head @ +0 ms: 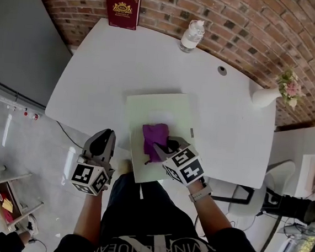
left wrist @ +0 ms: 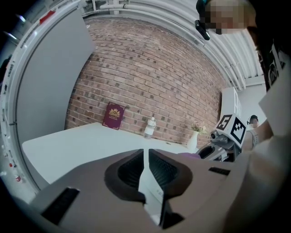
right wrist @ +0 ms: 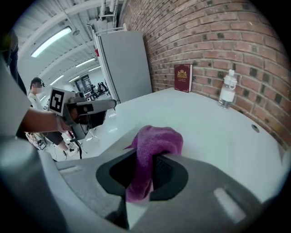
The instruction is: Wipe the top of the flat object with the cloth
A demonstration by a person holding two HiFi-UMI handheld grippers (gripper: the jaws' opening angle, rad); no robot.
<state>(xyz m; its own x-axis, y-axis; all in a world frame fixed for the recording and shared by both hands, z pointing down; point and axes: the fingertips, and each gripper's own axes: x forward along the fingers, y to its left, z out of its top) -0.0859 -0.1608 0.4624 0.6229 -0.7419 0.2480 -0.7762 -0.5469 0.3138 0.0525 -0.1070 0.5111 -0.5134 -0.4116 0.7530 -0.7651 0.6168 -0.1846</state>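
Cloth (head: 154, 140): purple, terry-like, bunched in a loose heap. It lies on the near half of the board (head: 155, 107), a pale flat sheet in the middle of the white bench (head: 89, 83).

Right tongs (head: 168, 150): closed on the cloth. The right gripper view shows a fold pinched between the pads, with the rest mounded ahead of the tips and a tail hanging below.

Left tongs (head: 105, 141): jaws together, gripping nothing I can name. A thin pale sliver shows in the seam; I cannot tell what it is. They sit off the bench's near-left edge, over the floor, apart from the board.

Handling, by judgement:
- The cloth is soft and light with no stiffness. It will fold and drag rather than push, so a pull stroke should wipe more evenly than a shove.
- The hold on one fold near the heap's middle looks sound. A grip on a corner would let the rest trail.
- The board looks thin, smooth and light. It may slide on the slick bench under a wipe. The free left tongs could pin its near-left edge.

Pose:
- Right forearm reaches in from the near right, with the wrist bent down. The tongs tilt forward and to the left, tips low at the board's surface, marker cube toward the body.
- Left arm is drawn back close to the body, tongs pointing ahead and slightly down.

Far edge of the bench, well clear of the work: book (head: 122, 9), bottle (head: 191, 36), vase (head: 267, 96).
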